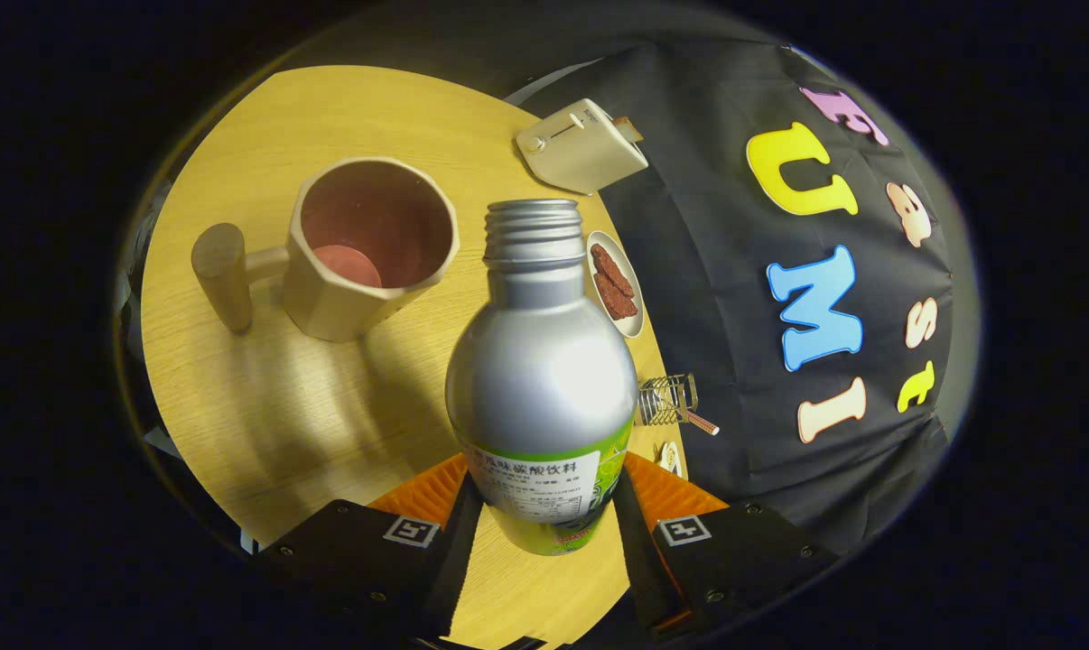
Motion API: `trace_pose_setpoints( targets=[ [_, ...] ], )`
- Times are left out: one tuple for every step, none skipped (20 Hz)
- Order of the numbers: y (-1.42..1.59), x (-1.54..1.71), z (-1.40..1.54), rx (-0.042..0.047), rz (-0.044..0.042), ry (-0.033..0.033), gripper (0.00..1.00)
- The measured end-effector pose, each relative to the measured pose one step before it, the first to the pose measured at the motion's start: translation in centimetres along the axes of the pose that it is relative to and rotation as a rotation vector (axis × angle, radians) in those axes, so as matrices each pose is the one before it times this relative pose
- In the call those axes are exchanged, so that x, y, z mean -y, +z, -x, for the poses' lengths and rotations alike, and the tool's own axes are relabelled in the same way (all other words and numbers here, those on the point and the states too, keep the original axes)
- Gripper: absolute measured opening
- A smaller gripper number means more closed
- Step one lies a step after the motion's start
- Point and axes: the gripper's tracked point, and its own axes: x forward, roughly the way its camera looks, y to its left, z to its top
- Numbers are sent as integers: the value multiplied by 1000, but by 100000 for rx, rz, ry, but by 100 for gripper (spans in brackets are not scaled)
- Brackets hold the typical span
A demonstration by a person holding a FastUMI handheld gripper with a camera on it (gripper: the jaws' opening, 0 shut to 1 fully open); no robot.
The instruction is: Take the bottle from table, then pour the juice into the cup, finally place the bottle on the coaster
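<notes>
Holding the bottle [542, 379] by its labelled lower body, your tongs [544, 519] are clamped on it, one finger pressed against each side. Its long axis runs straight out along the fingers, and the open, uncapped threaded neck points away from you toward the far side of the bench [237, 397]. The bottle is lifted above the wooden top and its mouth sits just beside the rim of the cup [373, 248], which stands upright to the left with its wooden handle turned away from the bottle. Beyond the neck you have a small dish of brown snacks [617, 283], and farther back a cream toaster [581, 144]. A small wire item [666, 400] lies near the bench edge, right of the bottle.
</notes>
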Motion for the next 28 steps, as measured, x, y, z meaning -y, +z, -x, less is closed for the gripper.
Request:
trace_pose_setpoints(
  targets=[
    [19,14,13,-861,1949,110,73],
    [147,30,-46,-616,1721,12,73],
    [1,9,53,-964,1627,-210,73],
    [35,125,-89,-1499,1653,-438,73],
    [0,43,-96,-1123,1512,-316,73],
    [75,16,94,-995,1685,-80,73],
    [75,-46,24,-635,1872,-11,73],
    [106,5,31,-507,2138,-216,73],
    [65,36,93,-602,1988,-230,73],
    [-18,47,64,-561,1671,-77,73],
    [80,33,108,-568,1453,30,73],
    [-64,-36,-35,-938,1612,-193,73],
    [-65,134,42,-1365,2067,-515,73],
    [-152,118,-6,-1226,2135,-549,73],
    [-70,96,35,-1027,1850,-74,73],
    [-36,8,44,-730,1292,5,73],
    [24,104,39,-695,1313,-36,73],
    [17,39,52,-569,1346,-276,73],
    [36,67,158,-652,1474,-165,73],
    [46,-128,5,-548,1296,-55,73],
    [-17,93,176,-540,1009,-167,73],
    [170,13,-4,-471,870,-128,73],
    [18,116,57,-619,1121,-362,73],
    [-32,127,86,-607,1287,-318,73],
    [66,-67,2,-626,976,132,73],
    [-60,46,30,-620,814,161,73],
    [-37,156,15,-776,869,53,73],
    [116,12,-40,-373,771,14,73]
  ],
)
